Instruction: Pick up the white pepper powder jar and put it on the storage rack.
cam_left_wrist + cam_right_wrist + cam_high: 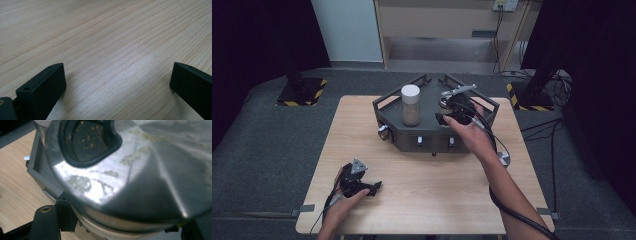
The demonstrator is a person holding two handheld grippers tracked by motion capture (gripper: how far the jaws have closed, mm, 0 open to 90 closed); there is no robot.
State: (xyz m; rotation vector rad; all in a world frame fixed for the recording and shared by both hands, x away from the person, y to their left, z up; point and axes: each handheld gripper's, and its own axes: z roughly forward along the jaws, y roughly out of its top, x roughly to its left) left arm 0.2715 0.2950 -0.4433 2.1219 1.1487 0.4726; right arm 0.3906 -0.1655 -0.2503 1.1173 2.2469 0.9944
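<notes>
Held thing: a round container with a domed, shiny steel lid (150, 177) that has a dark rubber-rimmed opening (87, 141) flecked with yellow crumbs; it sits right of centre in the high view, on the dark grey angular metal tray (422, 137).
Right hand-held gripper (452, 112): clamped on the container's body just under the lid rim, jaws drawn in tight on either side.
Left hand-held gripper (362, 186): at lower left of the high view, resting on the pale wooden counter (422, 200), jaws spread wide with nothing between them.
Neighbour: a clear jar with a white cap (411, 105), holding beige powder, stands near the middle of the tray, left of the held container.
Slip risk: the steel looks smooth and smeared, so the pads may slide if the container is lifted quickly.
Spill risk: tilting could shake crumbs out through the opening.
Collision risk: a sideways swing could knock the jar or catch the tray's raised rail.
Uncertain: whether the container's base touches the tray is hard to tell, as the hand hides it.
</notes>
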